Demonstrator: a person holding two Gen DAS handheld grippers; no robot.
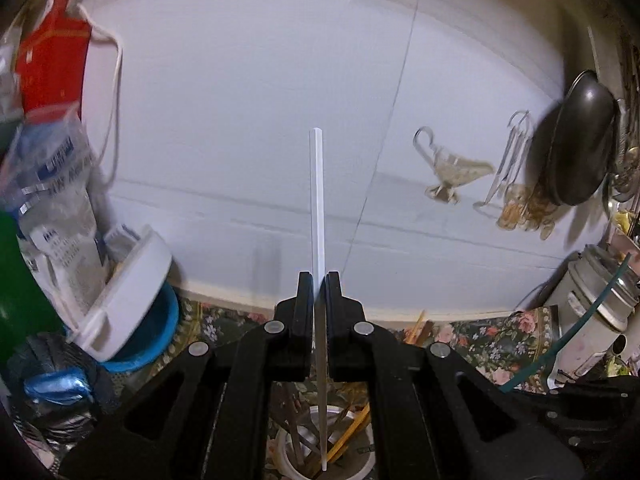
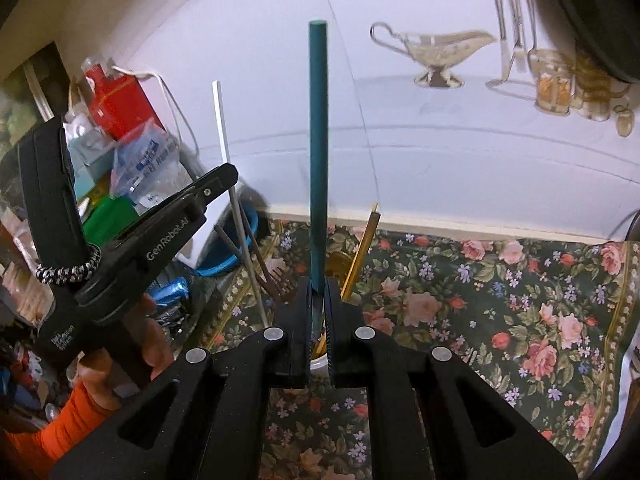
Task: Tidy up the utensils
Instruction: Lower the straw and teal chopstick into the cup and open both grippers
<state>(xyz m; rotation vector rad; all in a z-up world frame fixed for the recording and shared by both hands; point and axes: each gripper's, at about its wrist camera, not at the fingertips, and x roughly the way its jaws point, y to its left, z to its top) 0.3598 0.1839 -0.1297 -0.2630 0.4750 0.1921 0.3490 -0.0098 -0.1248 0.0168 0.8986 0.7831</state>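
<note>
Nearest the lens in the left wrist view, the left gripper [image 1: 319, 280] stands clamped on a thin white stick [image 1: 318, 200], apparently a chopstick or straw. The stick rises clear above the pads, and its lower end hangs over the mouth of the white cup [image 1: 288, 456], the reference point for this report. In the right wrist view, the right gripper [image 2: 319, 284] is likewise closed, on a dark green stick [image 2: 318, 140] held upright directly above the same cup.

The cup stands on the floral tablecloth [image 2: 500, 300], already holding several wooden and yellow sticks [image 2: 362, 252] leaning outward.

Handling, as judged: both sticks look light, rigid and smooth. A narrow round shaft may pivot or slip between flat pads, and the present grip low on each shaft leaves a long free end to swing. A hold nearer mid-length would steady them.

Clearance: behind the cup, the white wall [image 1: 260, 100] stands close, with its lower ledge just beyond the cloth. Left of the cup, a blue bowl [image 1: 160, 336] and stacked packets crowd in. Right of the cup, the cloth lies open. The two grippers work near each other above the cup, so the sticks could cross. The leaning contents narrow the cup's mouth.
</note>
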